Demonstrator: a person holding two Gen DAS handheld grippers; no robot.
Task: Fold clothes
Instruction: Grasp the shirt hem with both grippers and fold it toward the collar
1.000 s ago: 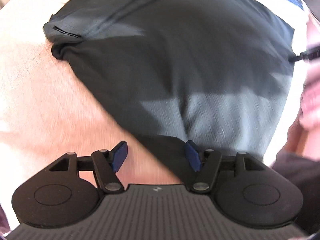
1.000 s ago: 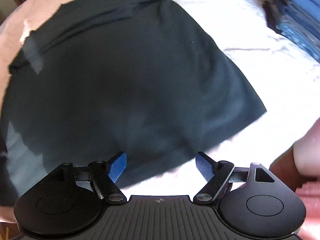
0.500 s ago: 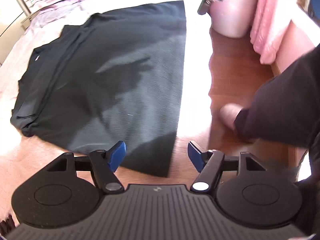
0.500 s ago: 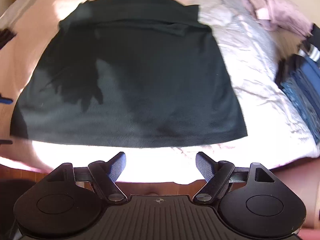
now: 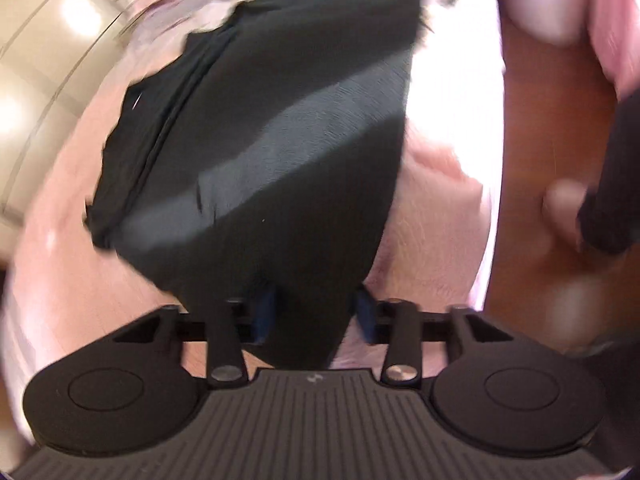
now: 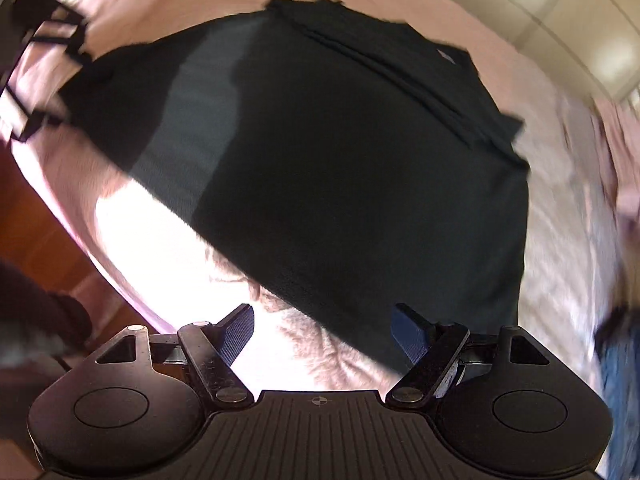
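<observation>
The dark shirt (image 6: 340,152) lies spread on the bed (image 6: 560,280), its hem corner at 6 o'clock between the left gripper (image 5: 316,312)'s half-spread fingers; the right gripper (image 6: 324,334) gapes wide over the hem edge. Uneven pinches (one corner only) could drag the cloth askew.

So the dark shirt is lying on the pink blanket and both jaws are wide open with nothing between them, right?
Not quite. The dark shirt does lie on the pink blanket, and the right gripper is open over bare blanket. But the left wrist view shows the left gripper with a corner of the shirt between its jaws, which are open but not yet closed.
</observation>
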